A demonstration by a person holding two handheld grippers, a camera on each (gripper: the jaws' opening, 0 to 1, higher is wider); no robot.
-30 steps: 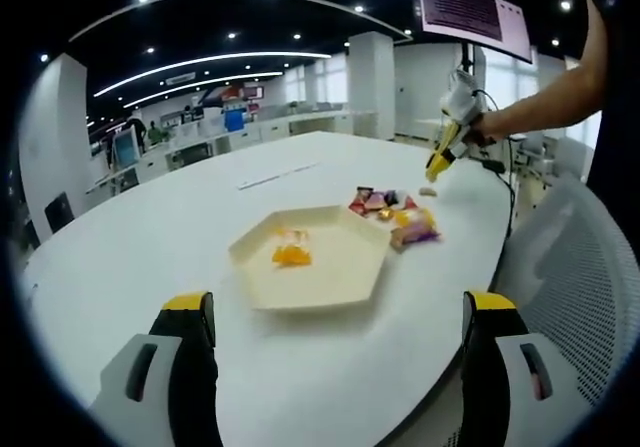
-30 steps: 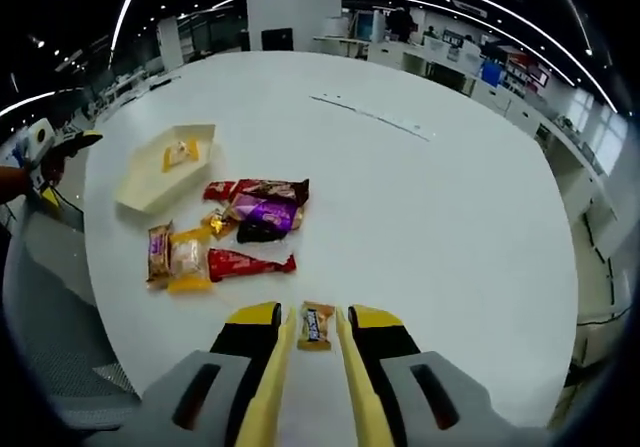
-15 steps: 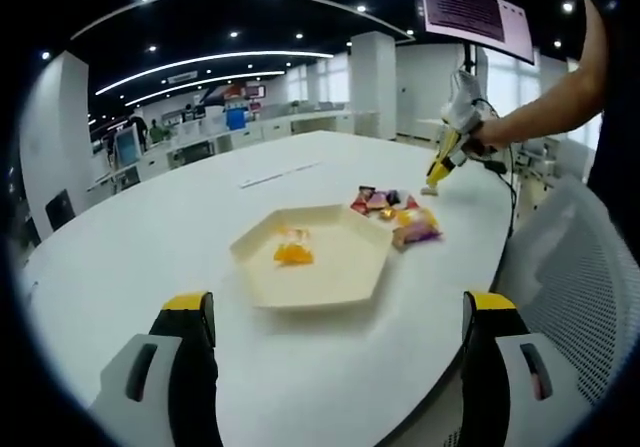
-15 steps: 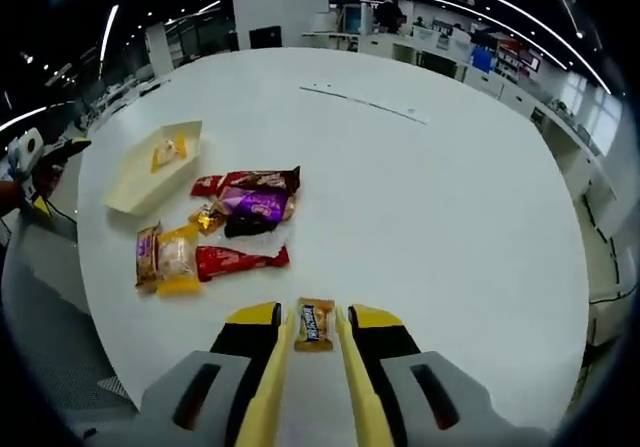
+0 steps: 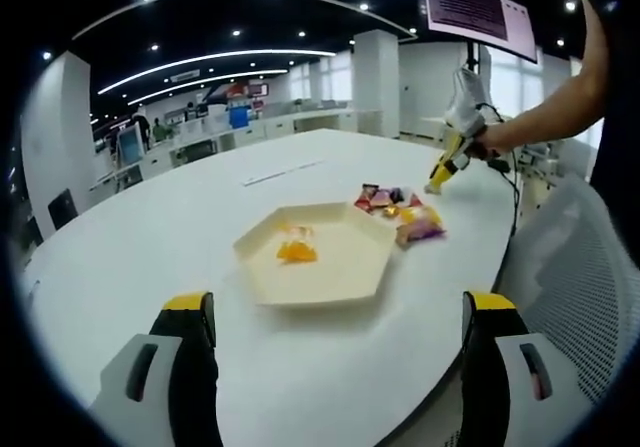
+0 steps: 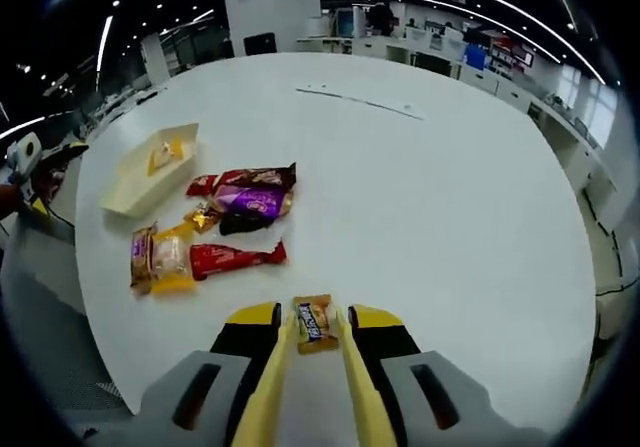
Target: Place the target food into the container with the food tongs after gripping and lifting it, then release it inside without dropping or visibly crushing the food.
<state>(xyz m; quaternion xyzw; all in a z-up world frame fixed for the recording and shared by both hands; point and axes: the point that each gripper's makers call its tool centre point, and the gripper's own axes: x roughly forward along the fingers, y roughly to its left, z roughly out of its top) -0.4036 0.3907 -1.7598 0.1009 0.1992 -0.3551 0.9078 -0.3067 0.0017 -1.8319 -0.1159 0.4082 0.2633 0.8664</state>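
Between the yellow tong blades of the right gripper (image 6: 312, 332), in the right gripper view, lies a small orange-wrapped candy (image 6: 314, 322) with a dark label; the blades stand narrowly apart on either side of it, close against its edges, and whether they press it cannot be told. The candy rests on the white table (image 6: 450, 197). Farther off and to the left lies a cluster of wrapped snacks (image 6: 215, 227): red, purple, dark and yellow packets, touching or overlapping. Beyond the cluster, at far left, sits the cream hexagonal container (image 6: 150, 165), holding a yellow-orange piece.

In the left gripper view, the left gripper (image 5: 340, 312) has its jaws spread wide, nothing between them, above the near table edge. The container (image 5: 330, 277) lies ahead, with orange food (image 5: 295, 252) inside. The snack cluster (image 5: 400, 212) lies to its far right. Beyond it, a person's arm (image 5: 550, 117) holds the right gripper (image 5: 440, 180), tips down at the table.
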